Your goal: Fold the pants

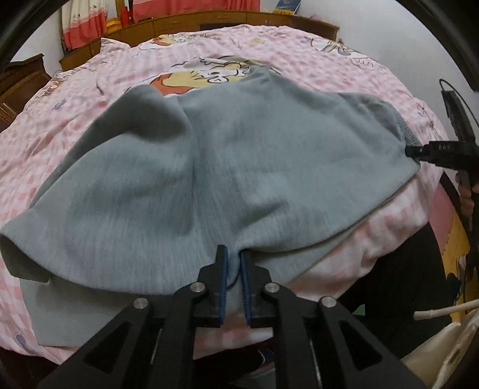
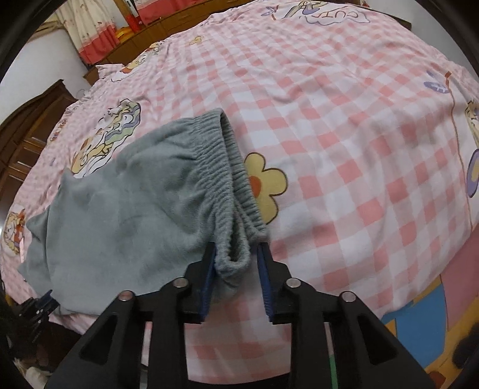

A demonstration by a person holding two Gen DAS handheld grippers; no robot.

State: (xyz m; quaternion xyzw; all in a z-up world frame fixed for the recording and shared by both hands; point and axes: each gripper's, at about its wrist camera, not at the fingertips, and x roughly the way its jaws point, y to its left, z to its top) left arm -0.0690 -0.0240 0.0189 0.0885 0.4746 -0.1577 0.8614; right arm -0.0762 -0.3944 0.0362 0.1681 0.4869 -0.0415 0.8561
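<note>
Pants (image 1: 227, 167) of grey fleece lie spread across the near part of my bed (image 1: 314, 59), folded over on themselves so a lower layer shows beneath the upper one at the near left corner. The bed carries a pink-and-white checked cover printed with cartoon figures and a yellow flower, and the pants reach its near edge. A brown wooden headboard (image 1: 227, 18) runs along the far side, with red-and-white curtains behind it.

The ribbed elastic waistband (image 2: 227, 179) sits at the right end of the pants, doubled and bunched, its near end drooping between the blue pads of my right hand-held gripper (image 2: 236, 263). Those jaws stand apart; the left pad seems to touch the cloth, the right pad is clear of it, so nothing is clamped.

My left hand-held gripper (image 1: 233, 266) is nearly closed, its jaws pinching a thin fold of the near edge of the pants, further left along the same edge
</note>
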